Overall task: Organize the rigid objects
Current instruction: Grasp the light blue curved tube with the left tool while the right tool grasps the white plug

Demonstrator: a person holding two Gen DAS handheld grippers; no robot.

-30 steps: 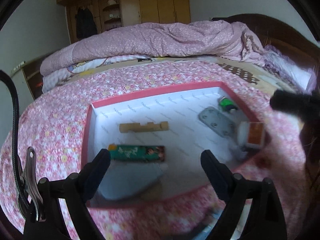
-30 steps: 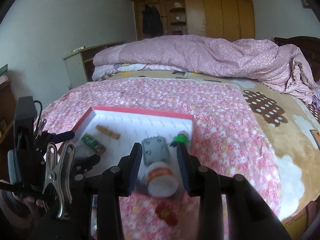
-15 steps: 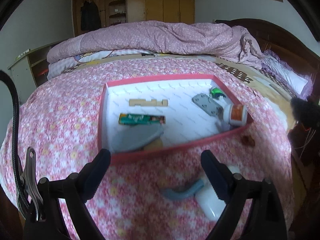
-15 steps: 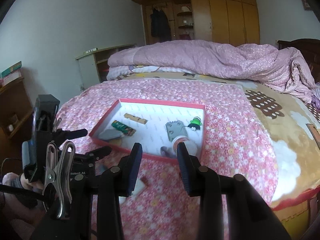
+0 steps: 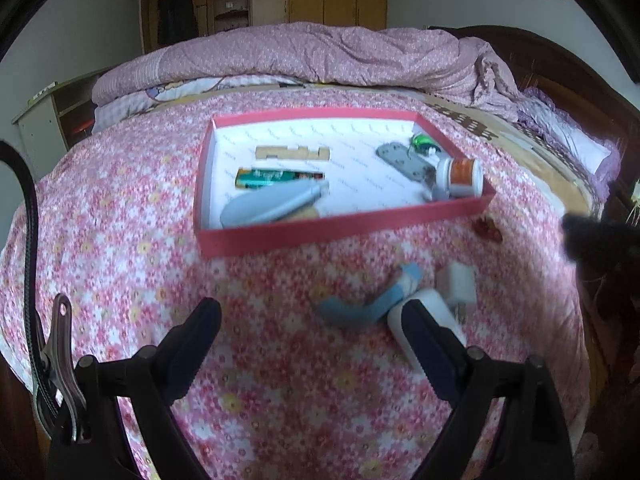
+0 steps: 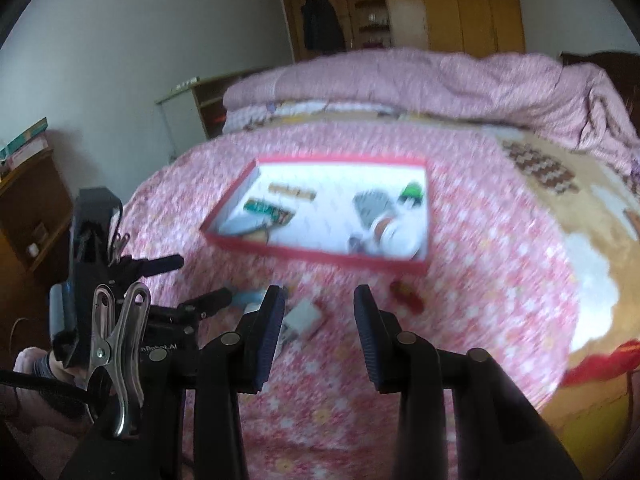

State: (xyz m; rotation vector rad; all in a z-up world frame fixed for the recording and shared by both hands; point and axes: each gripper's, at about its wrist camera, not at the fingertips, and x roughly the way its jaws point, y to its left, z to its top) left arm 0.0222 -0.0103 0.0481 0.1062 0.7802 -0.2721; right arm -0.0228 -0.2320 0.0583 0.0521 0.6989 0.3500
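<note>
Pink floral bedspread (image 5: 120,248) lies under both your grippers. Your left gripper (image 5: 312,332) has its jaws wide with nothing between them; your right gripper (image 6: 320,320) has its jaws narrower, also gripping nothing. Just beyond lie a blue handle (image 5: 360,308) and white adapter (image 5: 458,286); farther off sits the red tray (image 5: 320,236), holding the orange-labelled bottle (image 5: 460,176).

the red box (image 5: 340,232) sits on the flowery bed with a wood block (image 5: 292,153) and a white bottle (image 5: 460,174) inside. a blue tube (image 5: 360,310) and white plug (image 5: 458,286) lie outside, near it.
</note>
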